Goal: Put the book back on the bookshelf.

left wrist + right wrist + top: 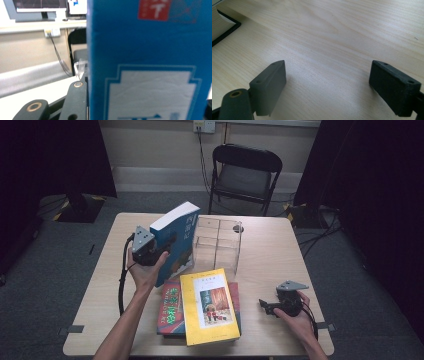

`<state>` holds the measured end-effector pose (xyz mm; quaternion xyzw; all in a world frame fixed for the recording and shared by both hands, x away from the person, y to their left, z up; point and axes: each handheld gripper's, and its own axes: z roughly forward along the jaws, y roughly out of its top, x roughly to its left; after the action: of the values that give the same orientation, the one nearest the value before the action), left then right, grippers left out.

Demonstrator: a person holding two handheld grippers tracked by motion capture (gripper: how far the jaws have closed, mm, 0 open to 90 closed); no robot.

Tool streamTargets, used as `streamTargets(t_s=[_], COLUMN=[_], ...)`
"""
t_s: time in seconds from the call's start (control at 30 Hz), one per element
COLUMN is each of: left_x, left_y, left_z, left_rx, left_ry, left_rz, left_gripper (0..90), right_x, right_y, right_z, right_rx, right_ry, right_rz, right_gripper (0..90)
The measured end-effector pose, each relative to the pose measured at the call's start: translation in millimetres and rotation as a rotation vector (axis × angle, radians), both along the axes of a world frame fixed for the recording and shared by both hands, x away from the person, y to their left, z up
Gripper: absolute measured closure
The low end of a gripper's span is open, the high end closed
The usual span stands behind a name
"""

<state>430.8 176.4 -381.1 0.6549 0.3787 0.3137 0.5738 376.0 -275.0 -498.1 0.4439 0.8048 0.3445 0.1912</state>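
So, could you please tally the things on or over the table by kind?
Books: 3 – blue book held by the left gripper, yellow book, red-green book
Clear organizer: 1
Grippers: 2 – left, and the right gripper
Total: 6

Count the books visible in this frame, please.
3. A blue book is held tilted in the left claw beside the clear organizer. A yellow book lies on a red-and-green book at the table's front; more may hide underneath.
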Motion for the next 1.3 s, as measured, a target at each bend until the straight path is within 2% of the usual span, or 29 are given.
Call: streamTargets(t_s=[0.07, 0.17, 0.2, 0.27, 0.47, 0.67, 0.93, 1.0, 1.1, 1.17, 1.3], left_x=[-4.0, -4.6, -5.6, -10.3, -23.6, -32.6, -33.2, -32.9, -32.8, -32.3, -31.8], left_y=[2.4, 5.9, 7.0, 6.1, 9.3, 14.7, 11.6, 11.6, 12.4, 12.2, 14.0], left_z=[-8.2, -7.9, -9.9, -12.4, -18.8, -21.5, -15.8, -14.4, -9.8, -6.9, 0.1], left_rx=[-0.035, -0.056, -0.075, -0.069, -0.078, -0.058, 0.013, 0.007, 0.026, 0.017, 0.044], left_ry=[-0.013, -0.001, 0.002, -0.004, 0.004, 0.017, 0.031, 0.042, 0.053, 0.070, 0.106], left_rz=[0.006, 0.007, 0.000, 0.012, -0.005, 0.007, -0.011, -0.008, -0.012, -0.014, -0.015], left_gripper=[61.1, 60.7, 60.5, 59.7, 57.6, 56.4, 56.8, 56.8, 55.5, 55.6, 55.9], right_x=[0.1, 0.3, 0.3, 0.5, 0.7, 0.8, 1.0, 1.0, 1.0, 1.0, 1.1], right_y=[0.1, 0.1, 0.3, 0.3, 0.3, 0.2, 0.2, 0.2, 0.3, 0.2, 0.2], right_z=[0.0, -0.1, -0.1, -0.1, -0.2, -0.6, -1.4, -1.4, -1.4, -1.4, -1.4], right_rx=[0.000, 0.000, 0.000, 0.000, 0.001, 0.002, 0.006, 0.006, 0.006, 0.006, 0.006], right_ry=[0.000, -0.001, 0.000, -0.001, -0.002, -0.007, -0.014, -0.013, -0.013, -0.014, -0.014], right_rz=[-0.001, 0.000, -0.001, -0.001, -0.001, 0.002, 0.006, 0.005, 0.005, 0.006, 0.006], right_gripper=[14.0, 14.0, 14.0, 14.0, 14.0, 13.8, 13.7, 13.7, 13.7, 13.7, 13.7])
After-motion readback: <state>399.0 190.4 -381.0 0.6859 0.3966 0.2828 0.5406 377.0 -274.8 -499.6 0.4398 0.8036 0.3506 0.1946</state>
